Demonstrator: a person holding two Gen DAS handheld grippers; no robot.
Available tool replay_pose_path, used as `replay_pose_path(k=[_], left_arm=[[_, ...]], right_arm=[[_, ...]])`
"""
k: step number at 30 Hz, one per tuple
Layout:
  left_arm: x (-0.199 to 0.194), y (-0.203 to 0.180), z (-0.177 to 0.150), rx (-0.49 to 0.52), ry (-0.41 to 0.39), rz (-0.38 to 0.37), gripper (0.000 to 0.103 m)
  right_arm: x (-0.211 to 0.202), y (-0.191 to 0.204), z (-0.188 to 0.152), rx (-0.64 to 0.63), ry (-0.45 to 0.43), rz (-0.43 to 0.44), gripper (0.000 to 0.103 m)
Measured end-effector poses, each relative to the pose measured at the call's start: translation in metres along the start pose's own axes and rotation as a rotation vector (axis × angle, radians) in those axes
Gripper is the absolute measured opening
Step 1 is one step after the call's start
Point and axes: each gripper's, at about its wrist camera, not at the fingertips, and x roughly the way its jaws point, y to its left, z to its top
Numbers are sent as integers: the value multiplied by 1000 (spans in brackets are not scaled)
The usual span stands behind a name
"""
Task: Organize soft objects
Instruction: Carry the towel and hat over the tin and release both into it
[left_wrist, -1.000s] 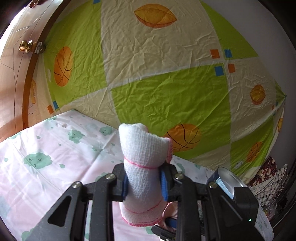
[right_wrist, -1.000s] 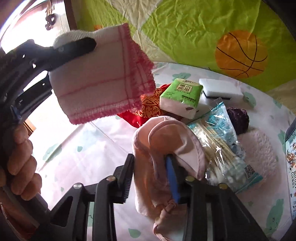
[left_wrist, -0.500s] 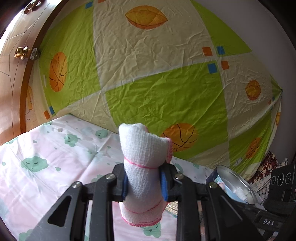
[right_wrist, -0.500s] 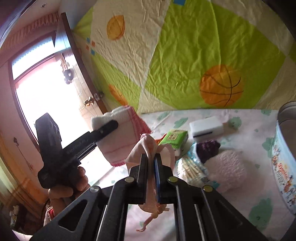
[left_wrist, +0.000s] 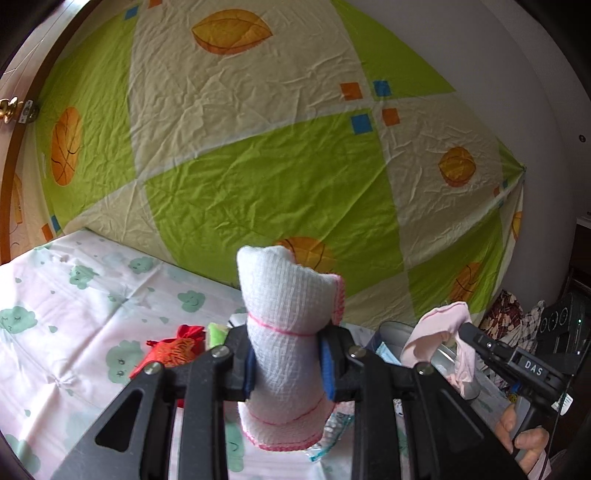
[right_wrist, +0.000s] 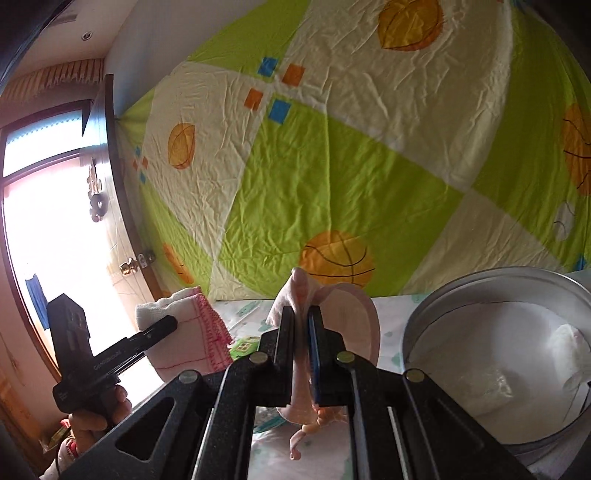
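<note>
Left gripper is clamped on a white washcloth with pink stitched edges, the bunched cloth standing upright between the blue pads, top poking above the jaws and hem hanging below. It is held in the air over the bed sheet, which is pale with green cloud prints. In the right wrist view the same washcloth shows at left, pinched in the left gripper, with the person's hand on the handle.

Right gripper is closed tight on a pink cloth; fabric bulges above the jaws and a thin strand dangles underneath. From the left wrist view the pink cloth hangs off the right gripper, just above the round metal tin.

The tin sits open at right, just beside the right gripper, with white soft items lying inside.

On the sheet below the left gripper: a red pouch and part of a green pack, mostly hidden by the jaws. A green and cream quilt with basketball prints hangs behind the bed.
</note>
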Motion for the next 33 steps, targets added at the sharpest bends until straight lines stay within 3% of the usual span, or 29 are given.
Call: replay_pose_path(k=[7,17,33], left_arm=[[14,-52,-9,72,34,-69,25],[36,-110,-18,139,71,-145,25],[77,-184,-34,223,125,-209,25]], right_arm=[[-21,-42,8,6,-38,-90,8],[-43,-72,15,-17,-71,-166,8],[-66,-125,24,-19,-101,-286,8]])
